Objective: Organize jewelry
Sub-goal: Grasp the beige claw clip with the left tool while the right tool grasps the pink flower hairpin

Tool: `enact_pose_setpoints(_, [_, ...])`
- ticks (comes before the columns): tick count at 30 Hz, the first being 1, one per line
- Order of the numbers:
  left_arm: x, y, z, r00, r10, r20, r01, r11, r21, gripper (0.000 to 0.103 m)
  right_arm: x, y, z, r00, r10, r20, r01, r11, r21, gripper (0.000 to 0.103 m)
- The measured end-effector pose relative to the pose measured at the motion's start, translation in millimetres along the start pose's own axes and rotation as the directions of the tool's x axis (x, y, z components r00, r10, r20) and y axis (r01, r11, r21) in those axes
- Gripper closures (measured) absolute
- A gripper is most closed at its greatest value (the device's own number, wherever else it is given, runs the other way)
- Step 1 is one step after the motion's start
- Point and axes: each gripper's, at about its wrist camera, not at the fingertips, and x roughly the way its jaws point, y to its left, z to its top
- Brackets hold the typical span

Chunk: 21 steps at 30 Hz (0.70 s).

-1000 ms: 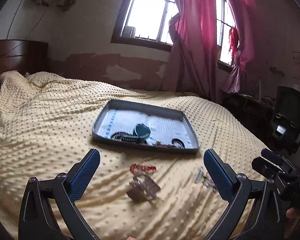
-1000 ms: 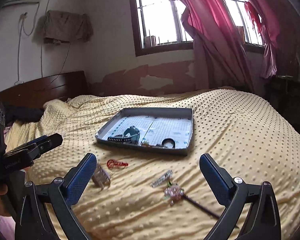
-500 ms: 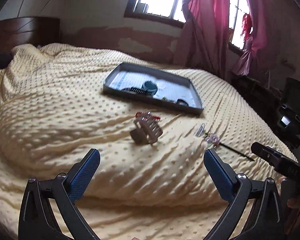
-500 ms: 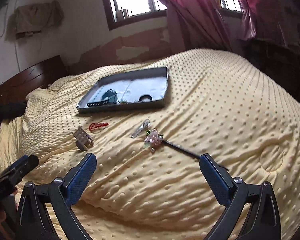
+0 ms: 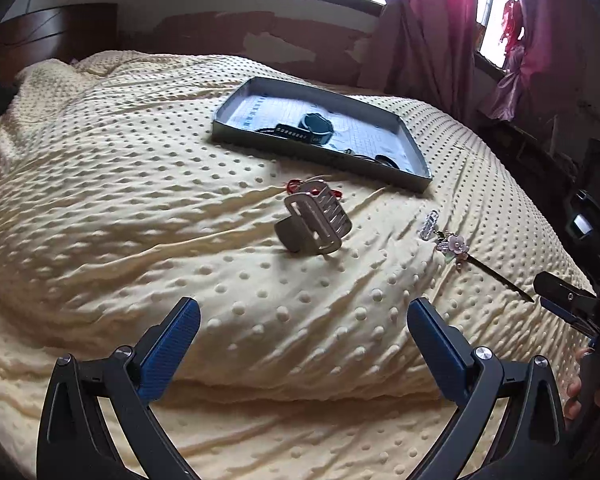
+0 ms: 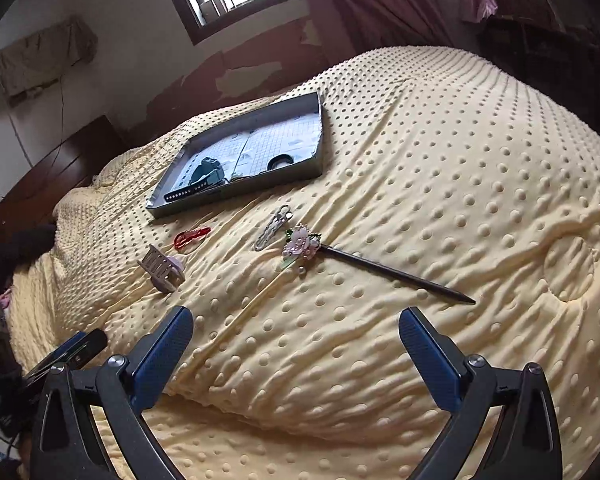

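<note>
Two claws, both wide, empty. My left claw (image 5: pixel 303 322) faces hair claw clip (image 5: pixel 314 222) dead ahead on bed (image 5: pixel 100 200). My right claw (image 6: pixel 296 330) nearer flower hairpin (image 6: pixel 364 262); long axis runs left-far to right-near. Tray (image 6: pixel 320 136) beyond.

Hair stick (image 6: pixel 384 268) before tray (image 6: pixel 236 196)

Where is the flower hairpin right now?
On the yellow bedspread ahead of the right gripper, the flower hairpin lies beside the silver clip.
</note>
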Motion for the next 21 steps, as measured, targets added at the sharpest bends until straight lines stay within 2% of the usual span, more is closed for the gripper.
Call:
enact_pose_setpoints(4, [17.7, 1.3, 12.9, 0.999, -0.040, -0.017, 0.041, 0.998, 0.039, 0.002, 4.7, 0.6, 16.2, 0.999, -0.047, -0.004, 0.047, 0.997, -0.066, 0.000])
enact_pose_setpoints(7, [32.8, 4.0, 22.1, 0.998, -0.068, -0.014, 0.068, 0.996, 0.056, 0.002, 15.4, -3.1, 25.5, 0.998, -0.058, -0.017, 0.057, 0.995, -0.083, 0.000])
enact_pose_setpoints(10, [50.2, 5.9, 30.2, 0.996, -0.092, -0.018, 0.093, 0.993, 0.077, 0.002, 33.2, -1.3, 32.5, 0.997, -0.071, -0.035, 0.065, 0.987, -0.147, 0.000])
enact_pose_setpoints(11, [55.8, 6.2, 32.4, 0.995, -0.100, -0.018, 0.101, 0.991, 0.088, 0.002, 39.4, 0.0, 33.6, 0.995, -0.085, -0.043, 0.076, 0.982, -0.172, 0.002])
enact_pose_setpoints(13, [64.9, 6.9, 34.5, 0.993, -0.115, -0.012, 0.115, 0.986, 0.117, 0.002, 55.8, 1.0, 35.5, 0.990, -0.121, -0.067, 0.103, 0.969, -0.224, 0.014])
enact_pose_setpoints(16, [76.2, 7.7, 35.0, 0.993, -0.115, -0.012, 0.115, 0.979, 0.166, 0.002, 76.6, -6.9, 36.8, 0.984, -0.151, -0.098, 0.123, 0.961, -0.248, 0.023])
enact_pose_setpoints(21, [96.7, 15.0, 36.0, 0.994, -0.088, -0.067, 0.098, 0.982, 0.162, 0.002, 88.1, -13.0, 34.8, 0.981, -0.165, -0.103, 0.129, 0.950, -0.285, 0.029])
